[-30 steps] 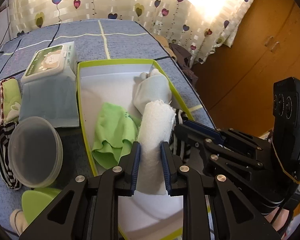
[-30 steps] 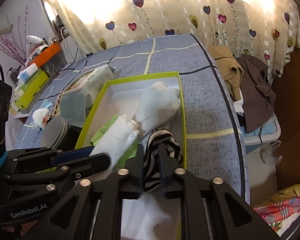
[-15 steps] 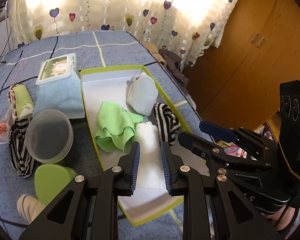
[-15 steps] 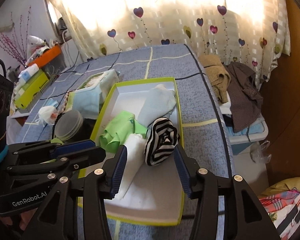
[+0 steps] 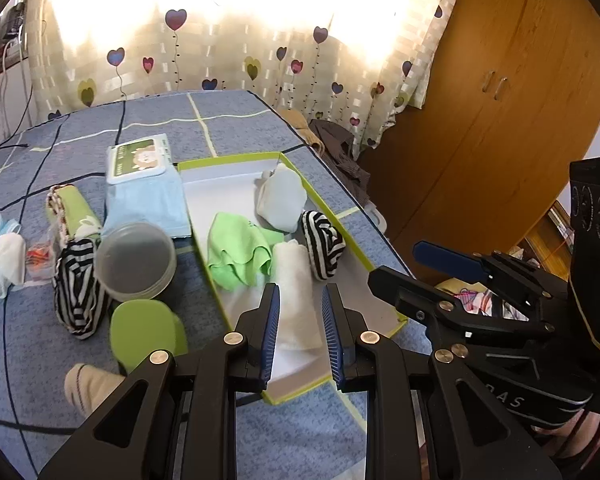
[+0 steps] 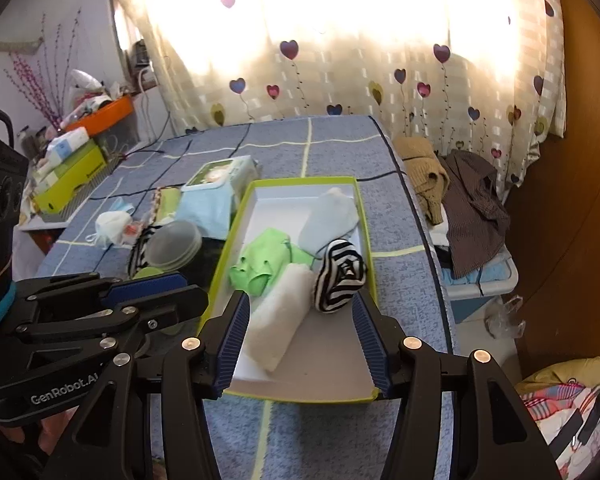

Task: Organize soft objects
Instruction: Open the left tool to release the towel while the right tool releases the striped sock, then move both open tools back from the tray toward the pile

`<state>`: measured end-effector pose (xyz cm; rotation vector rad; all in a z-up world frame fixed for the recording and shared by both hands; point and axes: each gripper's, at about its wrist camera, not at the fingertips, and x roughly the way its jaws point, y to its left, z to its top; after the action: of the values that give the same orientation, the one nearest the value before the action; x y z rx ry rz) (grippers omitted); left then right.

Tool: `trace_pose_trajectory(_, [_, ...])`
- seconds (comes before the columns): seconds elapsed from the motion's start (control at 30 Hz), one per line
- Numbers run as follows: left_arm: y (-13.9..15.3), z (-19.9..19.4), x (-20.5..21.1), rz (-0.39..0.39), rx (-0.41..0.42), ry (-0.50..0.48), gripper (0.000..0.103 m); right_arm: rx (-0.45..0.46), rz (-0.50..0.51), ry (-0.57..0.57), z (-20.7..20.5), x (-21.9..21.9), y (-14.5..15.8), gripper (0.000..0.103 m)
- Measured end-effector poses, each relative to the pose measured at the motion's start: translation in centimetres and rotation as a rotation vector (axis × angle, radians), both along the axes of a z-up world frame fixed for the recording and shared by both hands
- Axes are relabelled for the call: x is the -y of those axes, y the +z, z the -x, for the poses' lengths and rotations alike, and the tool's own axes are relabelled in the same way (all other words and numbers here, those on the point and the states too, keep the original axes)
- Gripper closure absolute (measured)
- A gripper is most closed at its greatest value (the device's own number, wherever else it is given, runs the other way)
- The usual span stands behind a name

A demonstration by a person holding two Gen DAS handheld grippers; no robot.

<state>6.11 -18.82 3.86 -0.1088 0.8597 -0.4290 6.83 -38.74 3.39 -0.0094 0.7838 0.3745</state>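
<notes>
1. Four soft items lie in the green-edged box: pale sock, green cloth, white rolled towel, striped sock roll.
2. Right tongs: jaws have just been opening and are now spread wide. The striped sock roll sits in the box beyond the pads, nothing pinched.
3. Left tongs: jaws part-open. The white rolled towel shows between the pads but lies on the box floor; pads look clear of it, so I read it as released.
4. Step in hand, my read: both drops done, both tongs backed off above the box's near end.
5. Loose soft items are left on the blue bed, left of the box: striped cloth, green-trimmed folded cloth, beige sock.
6. Next move likely calls for the left tongs to swing left, spread wider, drop onto the striped cloth or beige sock, and clear the plastic tub beside them.
</notes>
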Motion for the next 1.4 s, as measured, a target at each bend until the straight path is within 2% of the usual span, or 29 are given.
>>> trace_pose_trajectory(0.57, [0.8,2.6,-1.7,-0.005,0.041,0.010,0.080,0.026,0.010,0.026,3.1,-2.1,1.0,0.047])
trace_pose_trajectory(1.4, [1.0,4.5,-4.7,0.011,0.062,0.041,0.080,0.038,0.034,0.079,4.5,-5.0,1.4,0.046])
